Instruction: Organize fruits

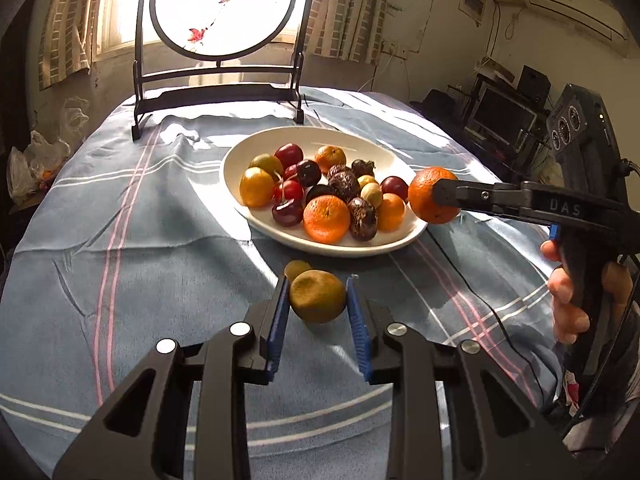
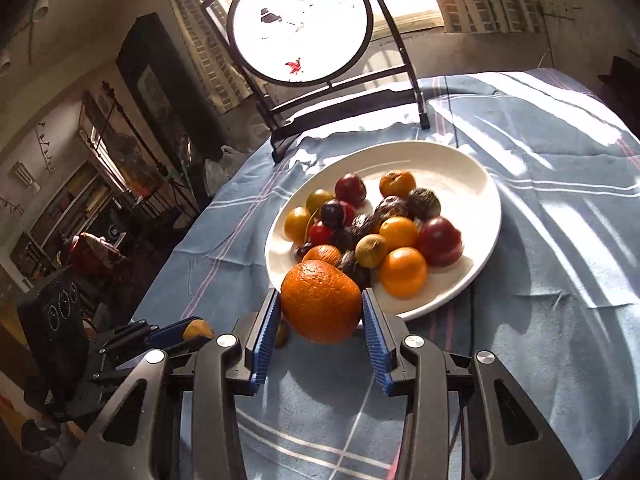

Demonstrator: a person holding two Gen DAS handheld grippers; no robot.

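Right tongs [image 2: 322, 320] clamp an orange [image 2: 321, 301] above the near rim of the white plate [image 2: 476, 196] of fruit; left tongs [image 1: 318, 308] grip a greenish citrus [image 1: 317, 296] over the table [image 1: 120, 240].

A plate [image 1: 240, 160] sits near the middle of the table [image 1: 120, 220], heaped with fruits [image 1: 316, 196]; a framed round screen [image 1: 222, 8] stands behind it at the far edge; the right hand-held gripper [image 2: 322, 308] holds an orange [image 2: 320, 304] over the plate's near rim; before the plate, the left hand-held gripper [image 1: 318, 294] brackets a greenish tangerine [image 1: 317, 296], a smaller fruit [image 1: 297, 269] just behind it.
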